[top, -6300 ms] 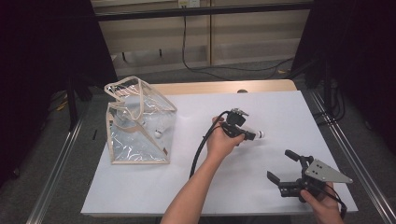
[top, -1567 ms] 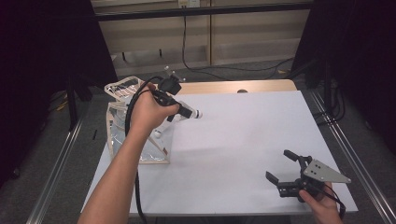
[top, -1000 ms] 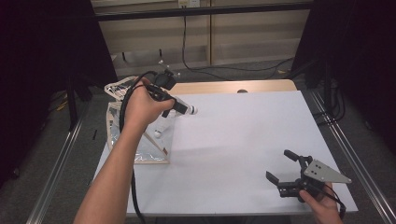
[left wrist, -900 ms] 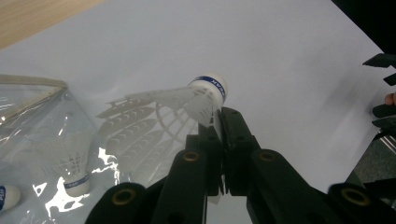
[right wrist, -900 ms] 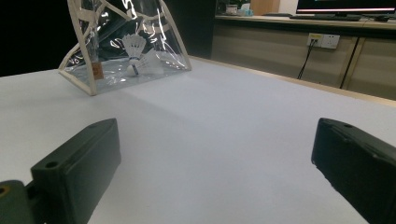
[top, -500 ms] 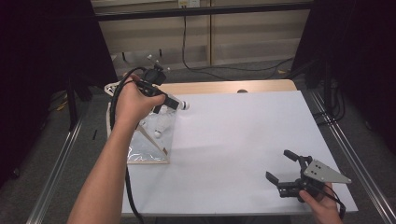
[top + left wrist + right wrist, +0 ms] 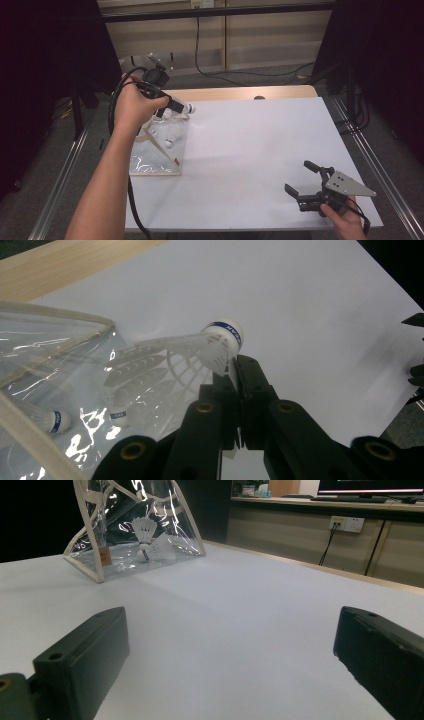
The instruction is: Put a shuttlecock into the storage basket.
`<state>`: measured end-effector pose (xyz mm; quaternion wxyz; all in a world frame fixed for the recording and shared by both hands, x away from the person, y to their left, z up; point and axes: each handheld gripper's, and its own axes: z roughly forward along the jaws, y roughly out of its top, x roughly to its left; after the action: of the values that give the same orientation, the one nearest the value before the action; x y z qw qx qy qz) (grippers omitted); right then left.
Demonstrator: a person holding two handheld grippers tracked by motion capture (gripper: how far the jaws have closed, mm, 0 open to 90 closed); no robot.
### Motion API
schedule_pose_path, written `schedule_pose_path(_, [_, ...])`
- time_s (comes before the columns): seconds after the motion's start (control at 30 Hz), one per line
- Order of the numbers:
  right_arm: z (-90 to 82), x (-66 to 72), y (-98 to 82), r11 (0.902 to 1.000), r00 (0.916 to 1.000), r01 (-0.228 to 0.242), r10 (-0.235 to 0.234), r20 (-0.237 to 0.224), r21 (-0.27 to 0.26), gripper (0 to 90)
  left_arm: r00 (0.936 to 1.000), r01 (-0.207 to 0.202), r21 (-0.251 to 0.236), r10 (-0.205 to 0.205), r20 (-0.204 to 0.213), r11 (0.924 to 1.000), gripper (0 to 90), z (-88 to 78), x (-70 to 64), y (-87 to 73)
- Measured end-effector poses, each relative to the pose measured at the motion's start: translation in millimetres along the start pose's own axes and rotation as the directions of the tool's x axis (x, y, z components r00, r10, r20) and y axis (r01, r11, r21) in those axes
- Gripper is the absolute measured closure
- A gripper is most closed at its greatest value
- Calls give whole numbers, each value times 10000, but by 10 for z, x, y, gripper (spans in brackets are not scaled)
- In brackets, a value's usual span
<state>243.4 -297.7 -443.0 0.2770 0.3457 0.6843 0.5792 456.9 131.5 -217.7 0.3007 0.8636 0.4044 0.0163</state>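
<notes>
Beige panelled wall (image 7: 270, 35) (socket (image 7: 346, 524) and cable), grey floor (image 7: 65, 165).

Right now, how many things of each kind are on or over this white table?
White feather shuttlecocks: 3 (one gripped by the left tool, two inside the bag)
Clear plastic bag with beige trim: 1
Black hand-held tools: 2 (the left tool and the right tool, jaws apart)
Total: 6

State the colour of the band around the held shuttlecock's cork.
Blue, on the shuttlecock; clearest in the left gripper view.
</notes>
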Motion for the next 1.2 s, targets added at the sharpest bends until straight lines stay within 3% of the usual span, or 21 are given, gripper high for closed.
schedule_pose_path(0.63, [1, 0, 0, 10000, 10000, -3, 3, -16, -4, 8, 9994, 128, -7, -128, -337, 9999, 879, -113, 97, 0])
schedule_pose_path(1.2, [1, 1, 1, 10000, 10000, -13, 13, -13, 7, 8, 9967, 521, -193, -532, -609, 9985, 879, -283, 193, 7])
